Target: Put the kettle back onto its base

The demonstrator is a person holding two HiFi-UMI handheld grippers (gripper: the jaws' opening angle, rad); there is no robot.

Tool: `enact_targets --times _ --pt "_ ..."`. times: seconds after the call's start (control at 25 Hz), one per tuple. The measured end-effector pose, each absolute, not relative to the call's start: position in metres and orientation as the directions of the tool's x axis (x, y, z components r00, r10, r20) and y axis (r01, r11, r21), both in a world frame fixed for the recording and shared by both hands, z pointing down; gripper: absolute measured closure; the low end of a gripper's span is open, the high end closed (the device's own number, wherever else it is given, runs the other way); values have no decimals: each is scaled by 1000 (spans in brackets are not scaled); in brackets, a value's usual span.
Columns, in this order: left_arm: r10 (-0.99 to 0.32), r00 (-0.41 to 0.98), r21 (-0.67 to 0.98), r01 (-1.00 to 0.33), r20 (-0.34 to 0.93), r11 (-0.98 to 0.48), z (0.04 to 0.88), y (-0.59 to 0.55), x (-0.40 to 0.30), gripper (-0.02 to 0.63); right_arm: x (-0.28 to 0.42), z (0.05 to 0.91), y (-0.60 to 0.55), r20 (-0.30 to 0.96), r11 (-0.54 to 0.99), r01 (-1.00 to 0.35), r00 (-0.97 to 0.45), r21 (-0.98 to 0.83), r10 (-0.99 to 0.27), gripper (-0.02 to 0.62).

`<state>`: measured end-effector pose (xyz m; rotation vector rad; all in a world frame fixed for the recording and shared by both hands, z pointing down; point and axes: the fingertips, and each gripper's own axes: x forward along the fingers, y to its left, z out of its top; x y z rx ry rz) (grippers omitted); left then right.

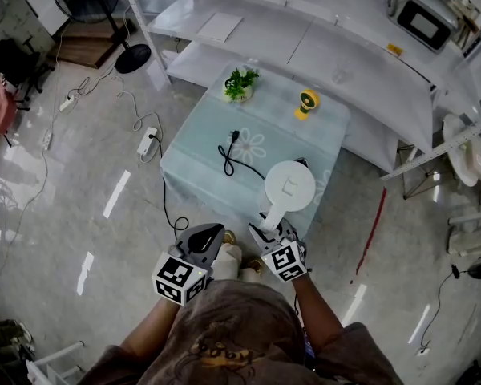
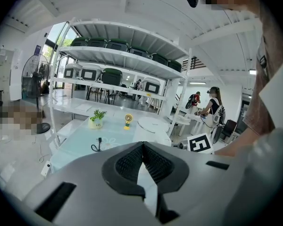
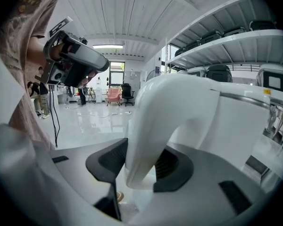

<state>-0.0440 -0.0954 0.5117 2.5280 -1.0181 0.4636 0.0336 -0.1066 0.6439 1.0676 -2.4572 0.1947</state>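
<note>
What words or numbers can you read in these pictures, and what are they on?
No words or numbers can be read anywhere.
Marker cubes: black-and-white squares only, no letters.
Kettle lid: a raised mark, too small to read.
Shirt: print too blurred.
Plant pot: label too small.
Yellow sticker: too small.

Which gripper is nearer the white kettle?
Right. The right gripper has the handle of the kettle between its jaws; the left gripper is off to its left, apart.
</note>
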Motion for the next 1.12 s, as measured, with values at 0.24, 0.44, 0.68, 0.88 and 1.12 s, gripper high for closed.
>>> enact_targets --times 0.24,0.44,0.68,0.88,1.12 --pt "-591 680 220 -716 434 -663 514 -82 -47 584 43 642 -96 440 663 -748 -584 35 -683 408" --pt "-585 693 226 -705 421 -672 512 -71 -38 584 58 629 -88 427 639 -769 -568 29 -703 403" --pt "-566 728 231 -670 386 -705 502 -63 -26 584 79 609 -77 410 592 -805 -527 41 -745 391" --pt "-537 761 238 -634 365 -736 493 -65 -20 584 97 587 -67 377 516 -856 -467 35 -800 393" --pt "-495 796 245 -587 347 -772 483 -61 -15 584 110 554 -46 355 433 -901 -408 -9 -841 402"
